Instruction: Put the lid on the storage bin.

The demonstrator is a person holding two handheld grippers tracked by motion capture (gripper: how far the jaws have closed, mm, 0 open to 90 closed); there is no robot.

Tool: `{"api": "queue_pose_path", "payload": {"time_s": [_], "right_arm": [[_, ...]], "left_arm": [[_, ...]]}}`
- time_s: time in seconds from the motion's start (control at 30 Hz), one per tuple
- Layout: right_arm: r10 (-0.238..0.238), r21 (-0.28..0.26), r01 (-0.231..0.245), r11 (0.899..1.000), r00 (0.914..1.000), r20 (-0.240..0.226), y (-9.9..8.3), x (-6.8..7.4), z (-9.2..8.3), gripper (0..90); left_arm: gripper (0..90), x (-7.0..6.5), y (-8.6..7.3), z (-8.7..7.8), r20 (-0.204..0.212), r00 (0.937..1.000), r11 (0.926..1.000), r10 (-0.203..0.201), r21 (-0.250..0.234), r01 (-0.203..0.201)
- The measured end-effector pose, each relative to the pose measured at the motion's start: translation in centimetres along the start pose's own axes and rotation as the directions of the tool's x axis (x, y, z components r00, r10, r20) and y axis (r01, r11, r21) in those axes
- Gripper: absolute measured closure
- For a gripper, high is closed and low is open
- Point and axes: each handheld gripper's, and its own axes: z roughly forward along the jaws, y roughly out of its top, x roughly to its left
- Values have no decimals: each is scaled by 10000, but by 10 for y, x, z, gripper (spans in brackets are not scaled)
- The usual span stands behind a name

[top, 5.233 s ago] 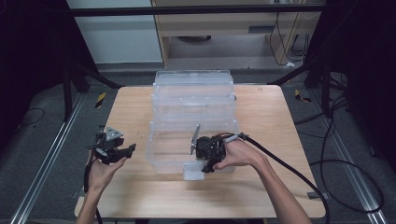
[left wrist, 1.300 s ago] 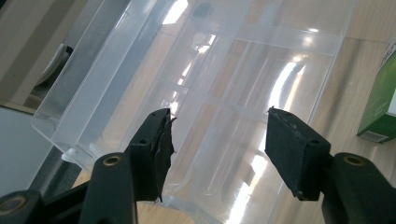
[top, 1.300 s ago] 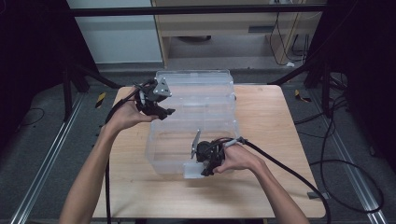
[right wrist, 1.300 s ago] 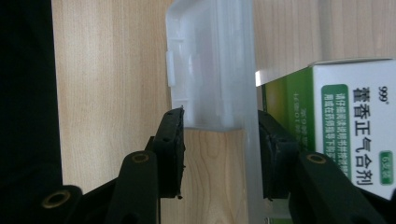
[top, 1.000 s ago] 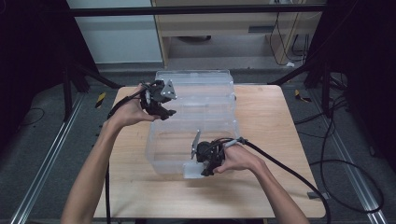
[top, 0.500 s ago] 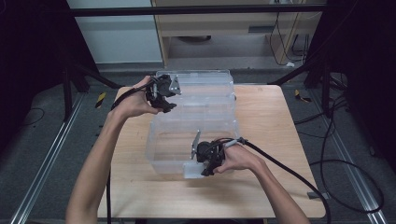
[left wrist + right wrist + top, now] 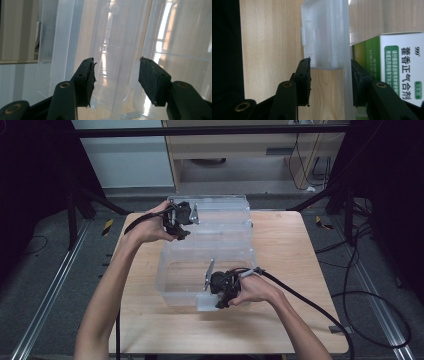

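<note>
A clear plastic storage box point(image 7: 167, 270) stands open on the wooden table point(image 7: 295, 270), and its clear lid point(image 7: 220, 210) lies behind it. My left gripper point(image 7: 181, 231) is at the lid's far-left end. Its jaws have just been closing. In the left gripper view it point(image 7: 116, 75) is open: clear plastic shows in the gap, and neither pad touches it. My right gripper point(image 7: 221, 301) is at the box's near wall, shut on the front latch point(image 7: 324, 37); the pads of my right gripper point(image 7: 330, 80) straddle latch and wall. A green-and-white medicine carton point(image 7: 397, 70) lies inside the box.
Black cables trail from both grippers, the right one over the table's front right corner point(image 7: 320, 315). Dark frame legs and floor rails point(image 7: 55, 285) flank the table. A wooden cabinet point(image 7: 240, 155) stands behind it.
My left hand has gone from the table's near-left side to the lid's far-left end, and drifted right along it in the last second. The right hand and box have not moved.
</note>
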Motion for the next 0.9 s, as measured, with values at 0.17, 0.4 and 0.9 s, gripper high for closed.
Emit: {"api": "queue_pose_path", "payload": {"time_s": [0.17,0.4,0.9], "right_arm": [[54,56,-54,10000,10000,-2,0,0,0,586],[29,53,-29,10000,10000,-27,0,0,0,586],[5,68,-5,10000,10000,-3,0,0,0,587]], "left_arm": [[477,0,3,7,-44,9998,9998,217,55,-216],[514,-2,5,14,58,9991,9988,417,251,-419],[668,-6,13,19,135,9958,9923,906,836,-915]]}}
